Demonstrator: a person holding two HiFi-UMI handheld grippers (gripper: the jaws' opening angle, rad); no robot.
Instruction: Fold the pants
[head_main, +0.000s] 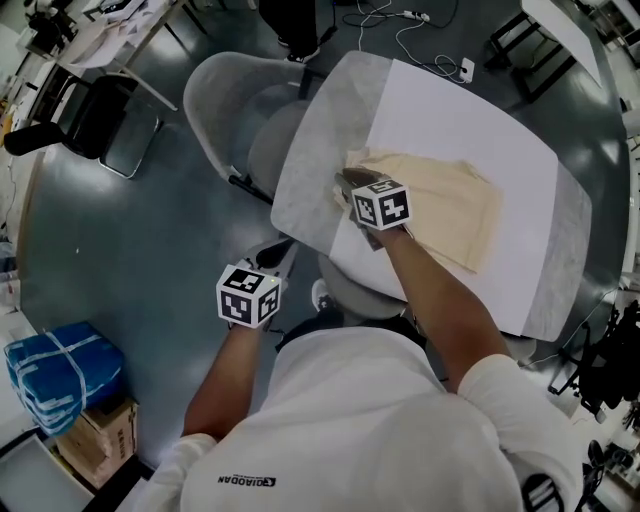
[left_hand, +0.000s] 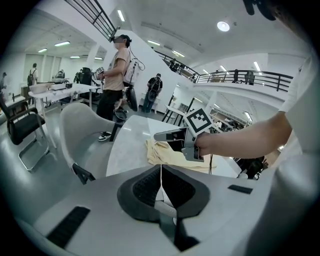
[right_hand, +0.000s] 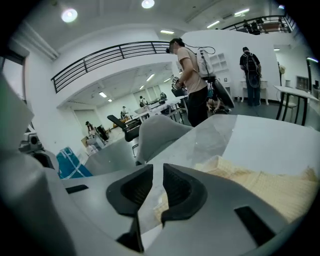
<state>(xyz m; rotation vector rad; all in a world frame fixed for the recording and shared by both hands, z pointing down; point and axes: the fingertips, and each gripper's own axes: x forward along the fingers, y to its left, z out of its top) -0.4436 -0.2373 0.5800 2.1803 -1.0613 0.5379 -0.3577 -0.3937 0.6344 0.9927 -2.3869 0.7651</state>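
We judge a fold is being set up: the pants (head_main: 440, 205) lie on the table (head_main: 480, 120), our right gripper (right_hand: 157, 172) parted and empty above them, our left gripper (left_hand: 161, 170) clenched empty off the table, so next comes pinching cloth.

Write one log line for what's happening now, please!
step: fold pants | left gripper: fingers shut, empty, off the table | right gripper: fingers open at pants' edge | pants: lying on table
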